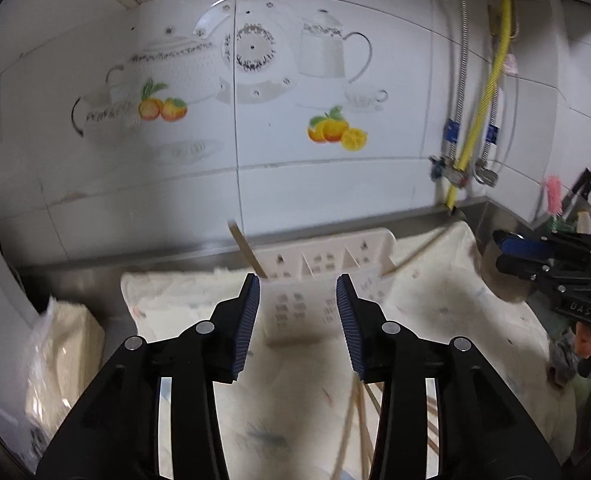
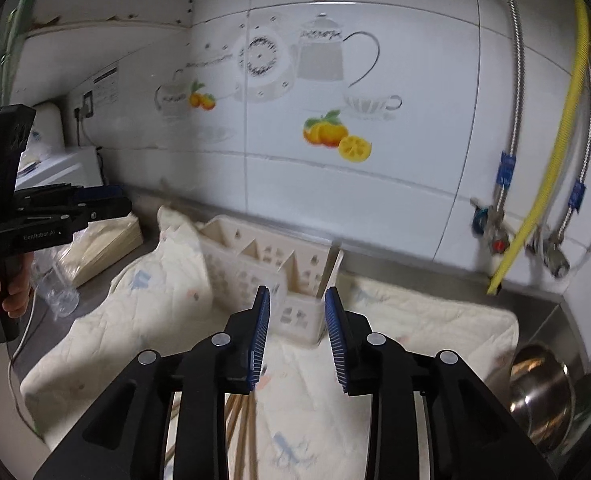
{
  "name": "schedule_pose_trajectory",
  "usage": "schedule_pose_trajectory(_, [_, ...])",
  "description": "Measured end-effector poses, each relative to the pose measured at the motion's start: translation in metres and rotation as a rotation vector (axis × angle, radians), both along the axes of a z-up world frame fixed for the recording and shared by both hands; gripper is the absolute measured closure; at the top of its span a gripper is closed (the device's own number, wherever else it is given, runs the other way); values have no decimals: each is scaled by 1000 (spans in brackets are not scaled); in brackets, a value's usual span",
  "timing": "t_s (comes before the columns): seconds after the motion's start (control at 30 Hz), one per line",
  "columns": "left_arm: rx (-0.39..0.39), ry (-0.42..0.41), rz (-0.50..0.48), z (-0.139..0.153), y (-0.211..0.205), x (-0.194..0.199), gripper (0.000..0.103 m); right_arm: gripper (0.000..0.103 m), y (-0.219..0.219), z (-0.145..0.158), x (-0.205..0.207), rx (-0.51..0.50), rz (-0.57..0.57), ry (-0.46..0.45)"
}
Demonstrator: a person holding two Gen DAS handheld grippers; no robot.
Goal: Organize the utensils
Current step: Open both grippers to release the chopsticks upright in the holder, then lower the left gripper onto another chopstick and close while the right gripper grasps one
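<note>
A cream slotted utensil holder (image 1: 319,264) with three compartments stands on a pale cloth (image 1: 175,300) near the tiled wall; it also shows in the right wrist view (image 2: 255,260). A wooden chopstick (image 1: 245,250) leans out of the holder's left end. Several wooden chopsticks (image 1: 355,420) lie on the cloth under my left gripper (image 1: 297,322), which is open and empty, in front of the holder. My right gripper (image 2: 297,334) is open and empty, above more chopsticks (image 2: 241,432). The right gripper also shows at the far right of the left wrist view (image 1: 507,250).
A steel bowl (image 2: 543,396) sits at the right of the counter. A bagged stack of cream sheets (image 1: 59,352) lies at the left. Hoses, a yellow pipe (image 1: 483,108) and valves run down the wall at right. A pink brush (image 1: 553,196) stands beyond.
</note>
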State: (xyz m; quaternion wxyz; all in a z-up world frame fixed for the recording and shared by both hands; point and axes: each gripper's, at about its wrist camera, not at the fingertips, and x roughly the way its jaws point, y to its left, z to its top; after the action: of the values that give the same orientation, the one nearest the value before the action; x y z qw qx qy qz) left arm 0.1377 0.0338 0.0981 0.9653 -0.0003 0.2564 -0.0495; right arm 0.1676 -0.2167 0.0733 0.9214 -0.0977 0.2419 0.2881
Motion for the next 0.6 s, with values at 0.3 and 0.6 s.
schedule_pose_trajectory(0.3, [-16,73,-21,-62,-10,-51,62,75,-16,-72,-49,-29,-14,88])
schedule_pose_trajectory(0.6, [-23,176,-35,-122,-11,-82,62,75,-25,-133,-81,-59,-33,173])
